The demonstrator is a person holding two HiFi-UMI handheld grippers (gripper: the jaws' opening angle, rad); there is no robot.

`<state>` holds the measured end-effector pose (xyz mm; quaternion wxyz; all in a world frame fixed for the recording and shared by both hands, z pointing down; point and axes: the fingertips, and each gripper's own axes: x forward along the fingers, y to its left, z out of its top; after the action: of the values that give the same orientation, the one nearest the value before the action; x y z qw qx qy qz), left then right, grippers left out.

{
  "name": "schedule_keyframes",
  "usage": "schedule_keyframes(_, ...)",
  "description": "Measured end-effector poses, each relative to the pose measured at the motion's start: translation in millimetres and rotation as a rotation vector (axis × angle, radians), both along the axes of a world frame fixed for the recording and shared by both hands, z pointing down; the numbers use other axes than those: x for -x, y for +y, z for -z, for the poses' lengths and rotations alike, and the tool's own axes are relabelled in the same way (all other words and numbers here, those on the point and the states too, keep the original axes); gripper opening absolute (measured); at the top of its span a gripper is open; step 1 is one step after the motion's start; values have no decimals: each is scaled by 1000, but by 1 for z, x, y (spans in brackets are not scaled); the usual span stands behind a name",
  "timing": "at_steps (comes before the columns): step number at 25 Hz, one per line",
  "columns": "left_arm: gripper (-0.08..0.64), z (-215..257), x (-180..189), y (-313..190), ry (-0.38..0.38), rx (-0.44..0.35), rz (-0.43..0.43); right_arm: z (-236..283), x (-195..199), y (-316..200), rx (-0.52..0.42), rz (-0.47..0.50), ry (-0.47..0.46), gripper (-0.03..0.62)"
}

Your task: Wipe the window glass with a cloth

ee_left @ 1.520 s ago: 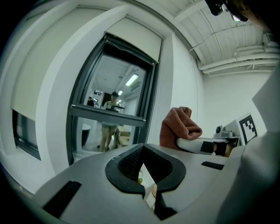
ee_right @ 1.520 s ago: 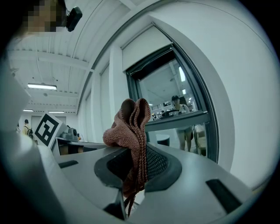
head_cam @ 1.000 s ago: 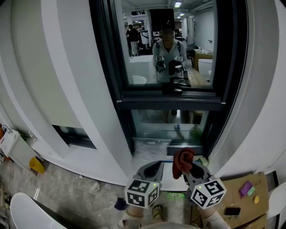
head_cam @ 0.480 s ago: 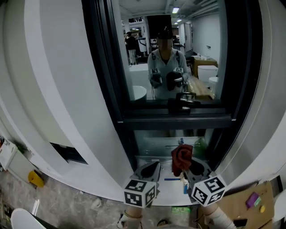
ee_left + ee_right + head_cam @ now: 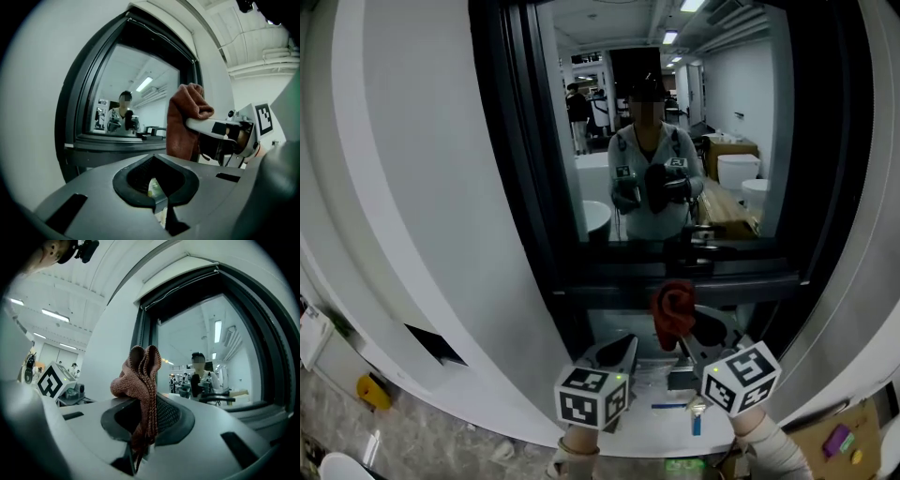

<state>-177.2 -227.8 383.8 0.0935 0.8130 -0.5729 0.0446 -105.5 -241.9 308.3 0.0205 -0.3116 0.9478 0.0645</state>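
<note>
The window glass [image 5: 609, 122] sits in a black frame and mirrors a person holding both grippers. My right gripper [image 5: 682, 339] is shut on a red-brown cloth [image 5: 673, 309], which bunches up above its jaws, level with the frame's lower bar. In the right gripper view the cloth [image 5: 140, 376] stands up from the right gripper [image 5: 147, 401], with strands hanging down between the jaws and the glass [image 5: 225, 357] beyond. My left gripper [image 5: 615, 354] is lower and to the left, shut and holding nothing. The left gripper view shows the left gripper [image 5: 153, 159], the cloth [image 5: 185, 126] and the glass [image 5: 136, 93].
A black window handle [image 5: 698, 239] juts from the lower frame bar. Below it a white sill [image 5: 652, 422] carries a blue pen [image 5: 696, 422]. White wall panels flank the frame. A yellow object [image 5: 370, 389] lies on the floor at left, a cardboard box [image 5: 839, 441] at right.
Both grippers have risen toward the window. The cloth went from below the sill up to the lower frame bar, and the head view has tilted upward. The right gripper's grip is unchanged.
</note>
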Motion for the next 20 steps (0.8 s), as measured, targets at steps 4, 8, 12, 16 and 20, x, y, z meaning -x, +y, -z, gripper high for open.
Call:
schedule_keyframes(4, 5, 22, 11, -22, -18, -20, 20, 48, 17, -22, -92, 22, 22, 51)
schedule_keyframes(8, 5, 44, 20, -43, -40, -43, 37, 99, 32, -44, -197, 26, 49, 51)
schedule_keyframes(12, 5, 57, 26, -63, -55, -34, 58, 155, 46, -67, -291, 25, 73, 51)
schedule_keyframes(16, 5, 62, 30, -79, -52, -31, 77, 206, 60, -86, -389, 9, 116, 51)
schedule_keyframes(20, 5, 58, 29, -92, -52, -20, 89, 250, 72, -102, -485, -23, 162, 51)
